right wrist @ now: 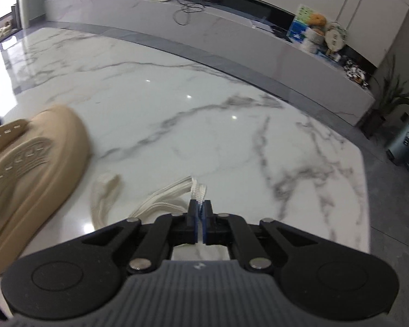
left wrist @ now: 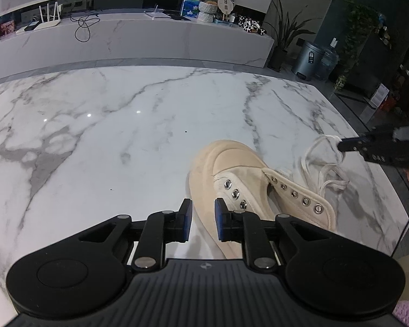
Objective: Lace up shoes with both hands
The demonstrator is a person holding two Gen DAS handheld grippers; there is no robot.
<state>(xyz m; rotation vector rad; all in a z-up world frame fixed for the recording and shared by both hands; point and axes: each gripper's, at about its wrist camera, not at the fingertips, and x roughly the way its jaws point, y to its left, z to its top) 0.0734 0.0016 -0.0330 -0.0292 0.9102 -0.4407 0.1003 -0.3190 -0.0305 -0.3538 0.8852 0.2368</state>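
- The cream canvas sneaker (left wrist: 248, 188) lay on the white marble surface (left wrist: 109, 136), toe pointing away from the left wrist camera, its two rows of metal eyelets (left wrist: 302, 200) bare; no lace ran through any eyelet that showed.
- In the right wrist view the sneaker was tipped so that its tan tread faced that camera, which suggests it rested on its side or was propped by something out of view; the cause cannot be told.
- The left gripper (left wrist: 203, 222) hovered low at the sneaker's near flank, its jaws parted to a moderate gap and holding nothing. One blue pad sat against or just in front of the upper by the lowest eyelets, the other over bare marble. It was probably placed there to steady the sneaker, though contact could not be confirmed.
- The white shoelace (left wrist: 324, 169) lay in a loose heap on the surface just beside the sneaker's open throat, on the right side.
- The right gripper (right wrist: 201, 212) had its jaws pinched tight on a flat woven stretch of that shoelace, a short length poking out past the tips and the rest trailing back to the heap.
- Judging by that grip, the lace was being lifted clear of the heap so an end could be found and aimed at an eyelet.
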